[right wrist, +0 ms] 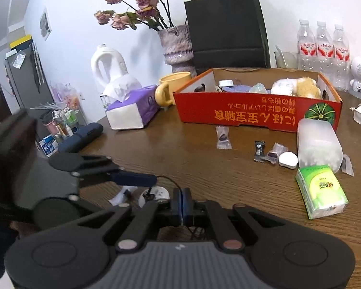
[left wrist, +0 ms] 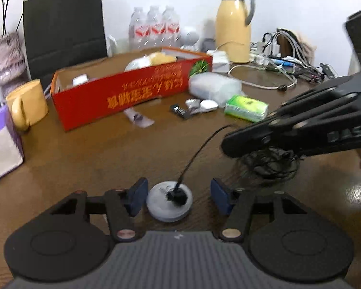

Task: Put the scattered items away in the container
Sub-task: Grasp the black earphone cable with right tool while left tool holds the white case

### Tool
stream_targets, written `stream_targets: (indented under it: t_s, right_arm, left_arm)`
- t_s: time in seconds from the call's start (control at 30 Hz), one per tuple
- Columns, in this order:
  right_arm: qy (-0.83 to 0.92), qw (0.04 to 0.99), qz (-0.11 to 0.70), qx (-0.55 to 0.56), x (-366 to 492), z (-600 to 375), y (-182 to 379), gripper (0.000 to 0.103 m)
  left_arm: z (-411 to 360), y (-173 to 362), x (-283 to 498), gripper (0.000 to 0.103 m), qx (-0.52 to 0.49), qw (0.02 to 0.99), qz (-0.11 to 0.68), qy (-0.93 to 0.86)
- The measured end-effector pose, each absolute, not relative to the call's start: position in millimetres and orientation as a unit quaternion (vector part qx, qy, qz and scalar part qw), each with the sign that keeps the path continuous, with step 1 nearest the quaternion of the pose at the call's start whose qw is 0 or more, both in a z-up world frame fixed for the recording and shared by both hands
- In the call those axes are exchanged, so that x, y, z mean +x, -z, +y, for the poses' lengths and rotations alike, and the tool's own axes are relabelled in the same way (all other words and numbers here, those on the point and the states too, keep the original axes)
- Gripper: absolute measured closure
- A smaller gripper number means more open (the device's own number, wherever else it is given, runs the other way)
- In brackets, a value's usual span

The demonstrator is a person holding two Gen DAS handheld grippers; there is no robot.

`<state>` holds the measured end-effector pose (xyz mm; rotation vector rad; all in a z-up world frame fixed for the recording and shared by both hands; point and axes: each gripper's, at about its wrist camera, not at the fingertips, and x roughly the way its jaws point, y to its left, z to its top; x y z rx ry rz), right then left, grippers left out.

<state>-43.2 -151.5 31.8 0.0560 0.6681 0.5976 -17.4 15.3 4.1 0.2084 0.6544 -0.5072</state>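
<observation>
The left gripper (left wrist: 179,198) is spread around a white disc (left wrist: 169,201) near the counter (left wrist: 84,159) edge, not touching. The right gripper (right wrist: 183,202) is pressed together on a black cable (right wrist: 170,183); bare wood is left before the red box (right wrist: 257,114).

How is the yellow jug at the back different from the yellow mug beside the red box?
The yellow jug is tall, has a grey lid and grey handle, and stands upright by the wall. The yellow mug is short, open-topped, with a handle of its own colour, and sits beside the red box, nearer the front. Both are pale yellow, handled and on the wooden table.
</observation>
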Motion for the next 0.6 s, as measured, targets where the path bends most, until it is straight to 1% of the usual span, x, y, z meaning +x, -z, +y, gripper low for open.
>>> stream_targets:
  t_s: [0.07, 0.1, 0.27, 0.4, 0.43, 0.5, 0.53, 0.6]
  right_arm:
    - [-0.286, 0.903, 0.319, 0.03, -45.3, -153.7, -34.9, 0.102]
    - [-0.284, 0.905, 0.317, 0.032, -46.4, -156.2, -36.6, 0.102]
    - [-0.252, 0.916, 0.307, 0.063, -51.9, -173.7, -39.2, 0.103]
    - [-0.204, 0.933, 0.278, 0.103, -63.0, -193.9, -43.7, 0.103]
    - [-0.197, 0.934, 0.279, 0.103, -64.0, -196.9, -44.2, 0.103]
    - [-0.206, 0.924, 0.312, 0.08, -62.7, -195.4, -40.2, 0.101]
    - [-0.205, 0.925, 0.313, 0.072, -65.4, -194.9, -37.8, 0.1]
    - [-0.195, 0.928, 0.314, 0.05, -73.4, -192.5, -34.4, 0.093]
  left_arm:
    - [20.3, -3.2, -15.3, 0.06, 0.086, 0.913, 0.32, 0.238]
    - [22.1, -3.6, -15.1, 0.063, 0.084, 0.914, 0.32, 0.236]
    - [24.7, -3.1, -17.0, 0.063, 0.079, 0.917, 0.316, 0.231]
    - [27.2, -4.1, -14.7, 0.063, 0.067, 0.922, 0.318, 0.209]
    - [28.8, -5.5, -13.1, 0.063, 0.057, 0.925, 0.318, 0.202]
    - [32.5, -12.5, -13.8, 0.063, 0.035, 0.932, 0.304, 0.193]
    - [33.4, -16.8, -15.2, 0.063, 0.027, 0.935, 0.297, 0.19]
    - [33.2, -26.3, -20.4, 0.063, 0.022, 0.942, 0.28, 0.185]
